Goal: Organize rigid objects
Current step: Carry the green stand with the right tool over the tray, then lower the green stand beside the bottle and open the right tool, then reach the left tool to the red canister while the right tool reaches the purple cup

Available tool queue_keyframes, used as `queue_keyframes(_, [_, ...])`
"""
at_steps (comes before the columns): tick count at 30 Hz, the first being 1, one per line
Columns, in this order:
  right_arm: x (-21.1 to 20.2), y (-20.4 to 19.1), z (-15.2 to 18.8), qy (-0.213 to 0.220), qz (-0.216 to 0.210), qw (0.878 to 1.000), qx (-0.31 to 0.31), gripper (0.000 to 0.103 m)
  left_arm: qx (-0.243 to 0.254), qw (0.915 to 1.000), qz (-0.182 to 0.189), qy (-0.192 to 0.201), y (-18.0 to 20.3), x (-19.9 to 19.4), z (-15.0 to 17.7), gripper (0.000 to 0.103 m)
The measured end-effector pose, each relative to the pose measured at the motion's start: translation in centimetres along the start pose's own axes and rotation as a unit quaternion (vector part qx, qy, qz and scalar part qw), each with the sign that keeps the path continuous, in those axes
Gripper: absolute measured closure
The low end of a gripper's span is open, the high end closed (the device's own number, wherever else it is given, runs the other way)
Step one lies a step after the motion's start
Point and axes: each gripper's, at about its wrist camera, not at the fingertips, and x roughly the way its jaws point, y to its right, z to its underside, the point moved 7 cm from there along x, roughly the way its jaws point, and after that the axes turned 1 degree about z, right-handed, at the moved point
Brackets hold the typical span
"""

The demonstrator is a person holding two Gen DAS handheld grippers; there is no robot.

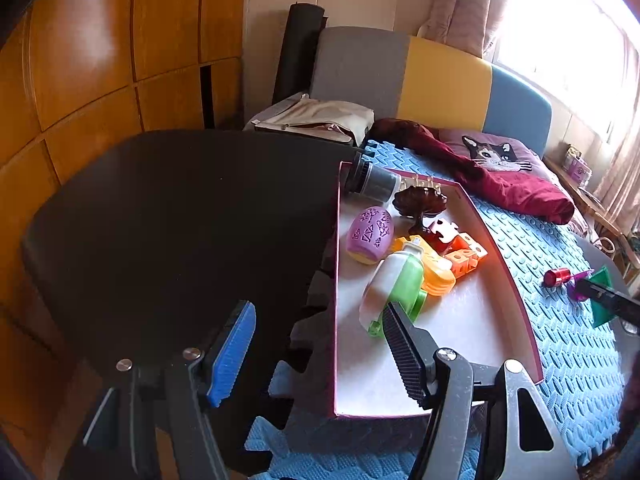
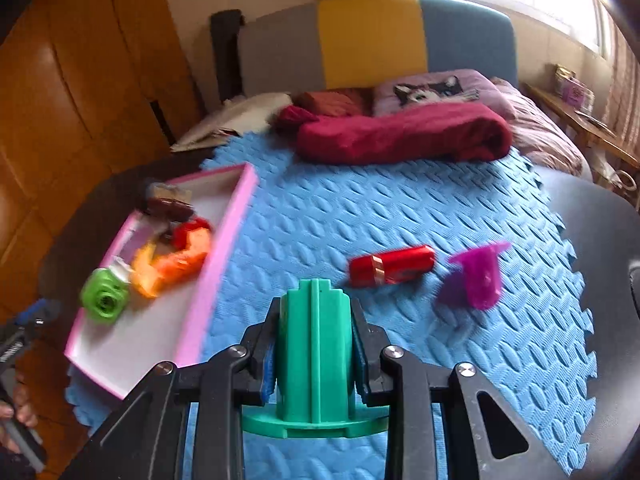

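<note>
My right gripper (image 2: pixel 315 320) is shut on a green plastic piece (image 2: pixel 314 360) with a round base, held above the blue foam mat (image 2: pixel 360 208). A red cylinder (image 2: pixel 392 266) and a purple plastic piece (image 2: pixel 478 276) lie on the mat just beyond it. The pink-rimmed tray (image 1: pixel 516 280) holds a purple egg (image 1: pixel 370 232), a green and white bottle (image 1: pixel 394 284), orange toys (image 1: pixel 440 268), a dark brown dish (image 1: pixel 420 202) and a grey jar (image 1: pixel 372 180). My left gripper (image 1: pixel 318 356) is open with nothing between its fingers, over the tray's near left edge.
The mat covers part of a black table (image 1: pixel 180 220). A dark red cloth (image 2: pixel 400 132) lies at the mat's far edge, with a cat-print pillow (image 2: pixel 432 90) behind it. Wooden cabinets (image 1: pixel 100 60) stand to the left.
</note>
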Motion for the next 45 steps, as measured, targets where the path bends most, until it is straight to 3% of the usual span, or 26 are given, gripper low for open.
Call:
queue_keyframes(3, [-0.6,-3.3,-0.5,0.002,-0.040,0.999,-0.015,0.074,-0.004,1.0000,-0.004,0.000,-0.6,0.0,0.0,0.036])
queue_keyframes(11, [2.3,-11.2,0.0,-0.045,-0.129,0.991,-0.015,0.074,-0.017,0.9998,-0.013,-0.003,-1.9,0.0,0.2,0.036])
queue_keyframes(19, [9.0,-15.7,1.5,-0.101,-0.109,0.989,-0.017,0.073,-0.019,0.9997,-0.013,-0.011,-2.4,0.4,0.7,0.036])
queue_keyframes(23, [10.7,-15.8,2.1,-0.113,-0.106,0.988,-0.013,0.070,-0.015,0.9997,-0.013,-0.013,-2.5,0.5,0.8,0.036])
queue_keyframes(26, [10.7,-15.7,2.2,-0.110,-0.110,0.988,-0.012,0.063,-0.017,0.9997,-0.014,-0.013,-2.5,0.7,0.9,0.036])
queue_keyframes(32, [10.0,-15.4,2.4,-0.108,-0.113,0.988,-0.011,0.061,-0.018,0.9997,-0.016,-0.009,-2.2,0.4,0.8,0.036])
queue_keyframes(45, [6.3,-15.0,1.3,-0.050,-0.094,0.993,-0.047,0.059,-0.006,0.9998,-0.016,0.005,-1.5,-0.9,0.2,0.036])
